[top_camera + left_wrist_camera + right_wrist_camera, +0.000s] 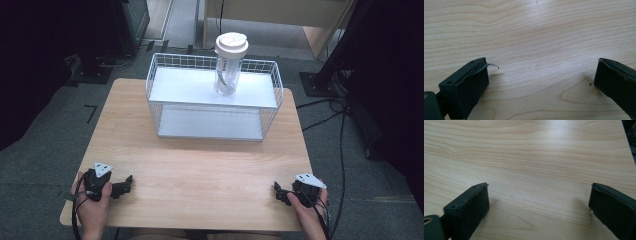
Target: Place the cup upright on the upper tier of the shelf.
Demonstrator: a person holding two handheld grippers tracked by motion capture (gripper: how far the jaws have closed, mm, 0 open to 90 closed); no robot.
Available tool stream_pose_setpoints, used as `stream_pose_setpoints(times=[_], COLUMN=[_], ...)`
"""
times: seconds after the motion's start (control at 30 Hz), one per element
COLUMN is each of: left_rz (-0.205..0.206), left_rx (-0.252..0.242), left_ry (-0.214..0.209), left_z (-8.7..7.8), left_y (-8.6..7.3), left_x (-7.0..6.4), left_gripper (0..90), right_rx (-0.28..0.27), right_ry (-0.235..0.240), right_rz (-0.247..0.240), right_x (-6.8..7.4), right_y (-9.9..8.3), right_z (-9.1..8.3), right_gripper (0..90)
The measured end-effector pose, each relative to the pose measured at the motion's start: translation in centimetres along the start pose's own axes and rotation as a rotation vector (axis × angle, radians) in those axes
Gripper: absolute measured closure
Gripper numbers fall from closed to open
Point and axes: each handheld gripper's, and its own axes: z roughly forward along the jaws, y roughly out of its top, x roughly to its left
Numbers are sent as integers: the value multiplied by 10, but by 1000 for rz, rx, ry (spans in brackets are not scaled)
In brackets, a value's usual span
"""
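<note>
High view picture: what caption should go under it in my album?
Two hand-held grippers, left and right, rest on a wooden table facing a lidded bottle atop a wire rack.

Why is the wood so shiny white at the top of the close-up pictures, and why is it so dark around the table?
Left gripper view: overhead light glares pale on the table; the jaws cast soft shadows. Right gripper view: the same glare near the top edge. High view: the table and wire shelf are lit, the surrounding floor and corners fall dark; the picture is slightly soft.

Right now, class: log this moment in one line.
left gripper: open, empty | right gripper: open, empty | bottle: upright on rack top shelf
</note>
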Motion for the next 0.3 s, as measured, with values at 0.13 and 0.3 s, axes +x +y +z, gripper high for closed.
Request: stream_pose_setpoints(times=[0.13,0.3], left_rz=[-1,-3], left_rx=[-1,-2], left_ry=[0,0], left_z=[0,0], left_y=[0,0], left_x=[0,0], left_gripper=[0,0], right_rx=[12,20], right_ry=[27,11], right_rz=[15,28], right_x=[-2,-1], right_y=[0,1], right_z=[1,2], right_gripper=[40,0])
